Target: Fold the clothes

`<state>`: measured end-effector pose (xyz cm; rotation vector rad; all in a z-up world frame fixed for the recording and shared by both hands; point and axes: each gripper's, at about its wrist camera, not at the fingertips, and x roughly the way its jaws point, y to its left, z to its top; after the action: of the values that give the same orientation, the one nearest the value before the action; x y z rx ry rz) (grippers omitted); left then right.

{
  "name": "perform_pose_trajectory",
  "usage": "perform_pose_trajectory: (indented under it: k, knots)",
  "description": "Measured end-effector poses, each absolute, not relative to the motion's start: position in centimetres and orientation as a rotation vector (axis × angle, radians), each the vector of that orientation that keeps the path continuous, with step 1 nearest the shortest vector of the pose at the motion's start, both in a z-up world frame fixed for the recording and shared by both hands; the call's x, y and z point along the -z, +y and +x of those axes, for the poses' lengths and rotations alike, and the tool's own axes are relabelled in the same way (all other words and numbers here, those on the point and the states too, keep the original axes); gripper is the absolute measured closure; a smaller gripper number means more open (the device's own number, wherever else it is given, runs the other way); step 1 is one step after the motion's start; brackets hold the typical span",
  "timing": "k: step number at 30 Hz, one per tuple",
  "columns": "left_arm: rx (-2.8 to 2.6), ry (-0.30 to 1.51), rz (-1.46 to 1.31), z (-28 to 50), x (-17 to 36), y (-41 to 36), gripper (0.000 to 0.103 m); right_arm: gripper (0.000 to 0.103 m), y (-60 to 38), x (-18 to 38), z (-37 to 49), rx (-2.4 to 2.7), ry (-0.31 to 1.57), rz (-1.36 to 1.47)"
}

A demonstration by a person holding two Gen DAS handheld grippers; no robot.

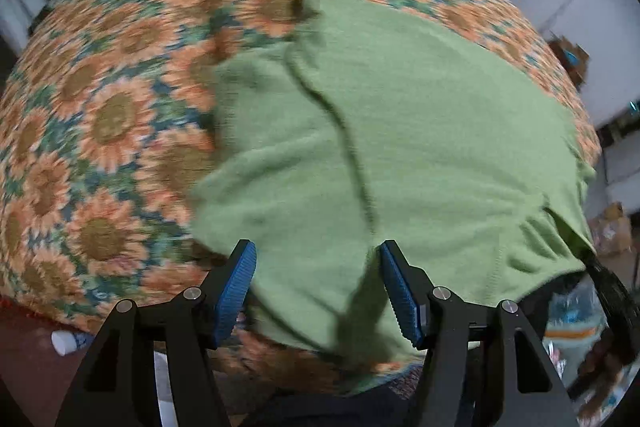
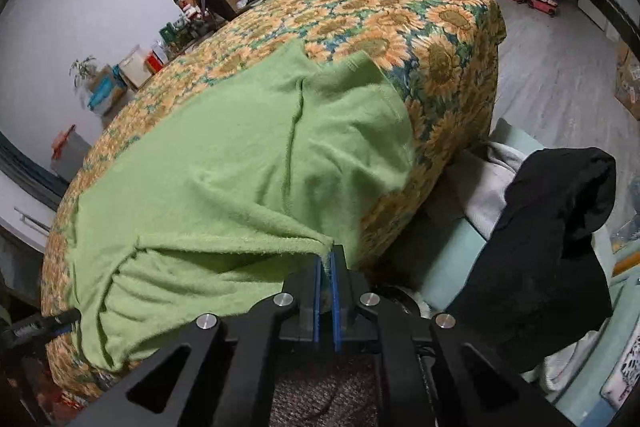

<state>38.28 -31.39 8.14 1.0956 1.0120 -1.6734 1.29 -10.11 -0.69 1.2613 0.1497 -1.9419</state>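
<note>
A green garment [image 1: 400,131] lies spread over the sunflower-print table cover [image 1: 112,115], with its near edge hanging over the table's front. My left gripper [image 1: 317,246] is open, its blue pads [image 1: 240,287] wide apart on either side of the garment's near edge without pinching it. In the right wrist view the green garment [image 2: 240,155] shows a long crease down its middle. My right gripper [image 2: 326,261] is shut on the garment's near corner and lifts it slightly, so the cloth bunches there. The left gripper [image 2: 48,323] shows at the far left edge of the garment.
A pile of black cloth [image 2: 552,239] and pale grey cloth [image 2: 492,183] rests in a light green container [image 2: 452,263] to the right of the table. Boxes and clutter line the far wall [image 2: 188,23]. The floor [image 2: 560,67] lies past the table's right corner.
</note>
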Motion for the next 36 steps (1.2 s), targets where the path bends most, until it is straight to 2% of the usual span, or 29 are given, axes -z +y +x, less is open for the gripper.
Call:
perform_pose_trajectory:
  k: [1, 4, 6, 7, 8, 10, 13, 16, 17, 20, 26, 31, 36]
  knots:
    - [1.660, 1.031, 1.092, 38.8, -7.8, -31.6, 0.038, 0.099, -10.3, 0.4, 1.4, 1.939, 0.150, 1.252]
    - [1.654, 1.069, 1.082, 39.2, -7.5, -31.8, 0.038, 0.096, -11.9, 2.0, 3.0, 1.897, 0.319, 1.275]
    - [1.659, 1.023, 1.091, 38.9, -8.3, -31.6, 0.038, 0.081, -12.4, 4.3, 3.9, 1.864, 0.407, 1.343]
    - [1.670, 0.992, 1.095, 38.7, -8.8, -31.4, 0.038, 0.066, -12.3, 4.9, 4.1, 1.857, 0.419, 1.375]
    - [1.691, 0.969, 1.096, 38.3, -9.3, -31.2, 0.038, 0.057, -12.1, 4.8, 4.3, 1.851, 0.408, 1.378]
    - [1.763, 0.958, 1.087, 37.4, -10.4, -30.8, 0.038, 0.054, -11.5, 3.6, 4.2, 1.861, 0.352, 1.344]
    - [1.867, 0.926, 1.121, 34.6, -11.0, -29.8, 0.038, 0.044, -11.3, 1.6, 4.8, 1.837, 0.283, 1.260]
    - [1.982, 0.805, 1.238, 30.8, -10.8, -27.1, 0.038, 0.046, -11.7, 0.1, 6.4, 1.783, 0.262, 1.156]
    - [2.012, 0.765, 1.275, 29.8, -10.8, -26.3, 0.038, 0.058, -11.8, -0.5, 6.9, 1.764, 0.255, 1.122]
    - [2.026, 0.709, 1.317, 28.7, -10.7, -25.0, 0.038, 0.069, -13.1, -0.8, 9.6, 1.672, 0.285, 1.048]
    - [1.933, 0.730, 1.230, 32.1, -11.3, -25.6, 0.038, 0.070, -16.3, 1.0, 13.3, 1.560, 0.399, 1.017]
    - [1.849, 0.750, 1.147, 35.4, -11.4, -26.1, 0.038, 0.068, -16.3, 2.8, 11.1, 1.495, 0.185, 1.310]
    - [1.839, 0.775, 1.142, 35.8, -10.7, -26.3, 0.038, 0.065, -16.3, 2.6, 10.2, 1.541, 0.092, 1.351]
